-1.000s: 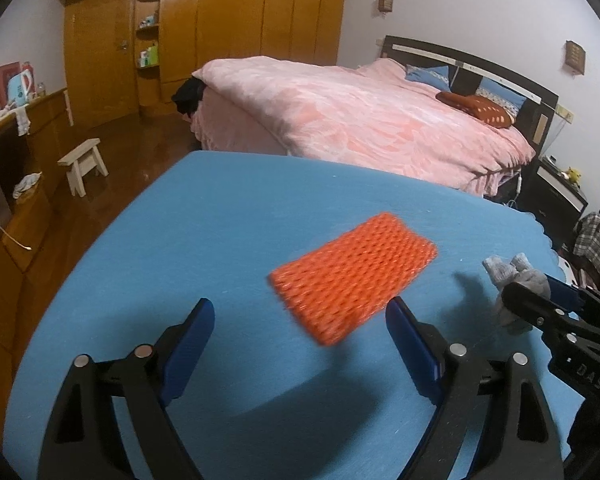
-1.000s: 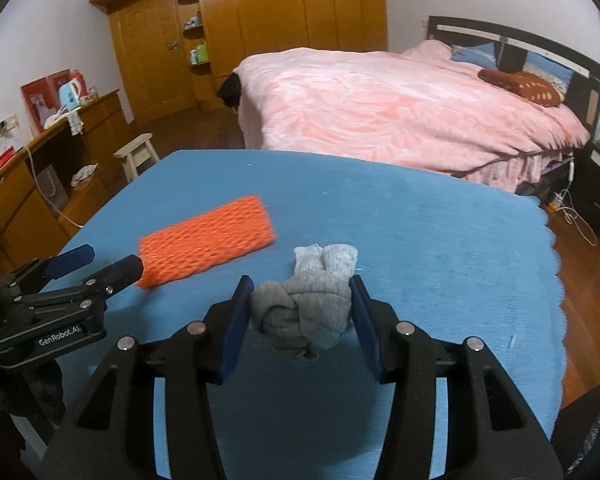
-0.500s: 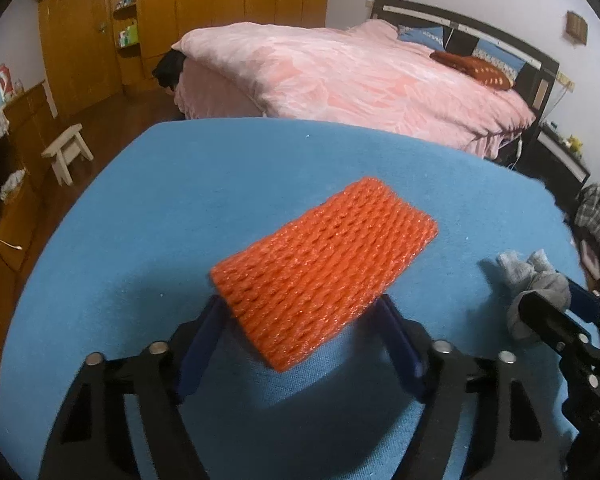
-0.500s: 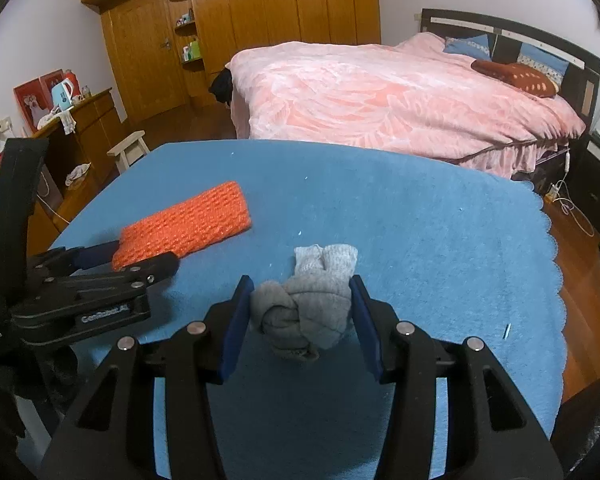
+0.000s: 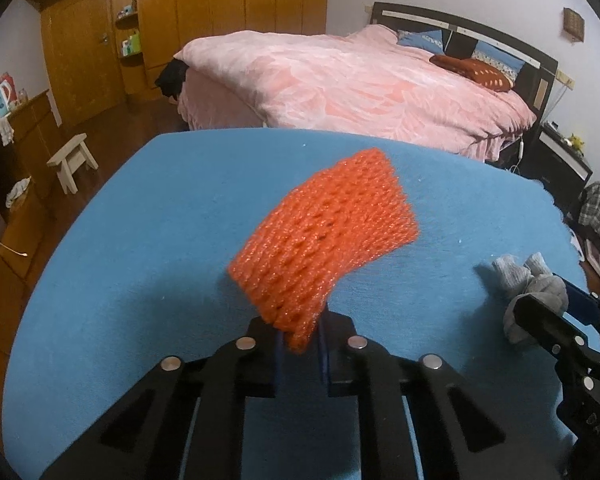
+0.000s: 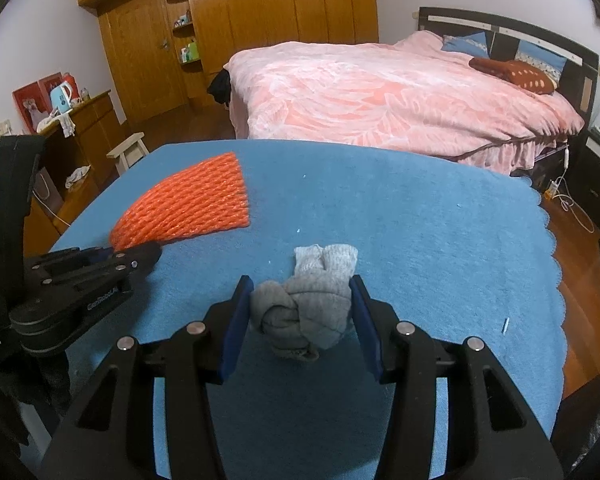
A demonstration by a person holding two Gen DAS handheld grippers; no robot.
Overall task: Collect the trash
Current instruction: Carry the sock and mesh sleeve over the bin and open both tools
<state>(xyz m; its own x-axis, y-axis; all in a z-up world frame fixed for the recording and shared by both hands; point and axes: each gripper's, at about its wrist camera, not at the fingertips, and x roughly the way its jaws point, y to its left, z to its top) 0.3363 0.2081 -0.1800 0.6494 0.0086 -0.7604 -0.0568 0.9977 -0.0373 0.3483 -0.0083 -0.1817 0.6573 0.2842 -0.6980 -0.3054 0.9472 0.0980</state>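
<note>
we see left gripper [image 5: 300, 344] pinching orange foam net [image 5: 328, 240] mid-frame | right gripper [image 6: 300, 312] clamped on grey sock ball [image 6: 306, 312] lower centre | blue table [image 6: 420, 240]

I stand at a table spread with a blue cloth [image 6: 420, 220] with a scalloped edge. Beyond it is a wide bed [image 5: 360, 92] under a pink quilt, with a dark headboard [image 6: 512, 36], blue pillows and a rust-red cushion [image 6: 516, 74]. A tall wooden wardrobe [image 6: 284, 12] lines the far wall. To my left a small pale stool [image 5: 72, 158] stands on the dark wooden floor beside a low wooden cabinet [image 6: 88, 124]. The walls are white.
</note>
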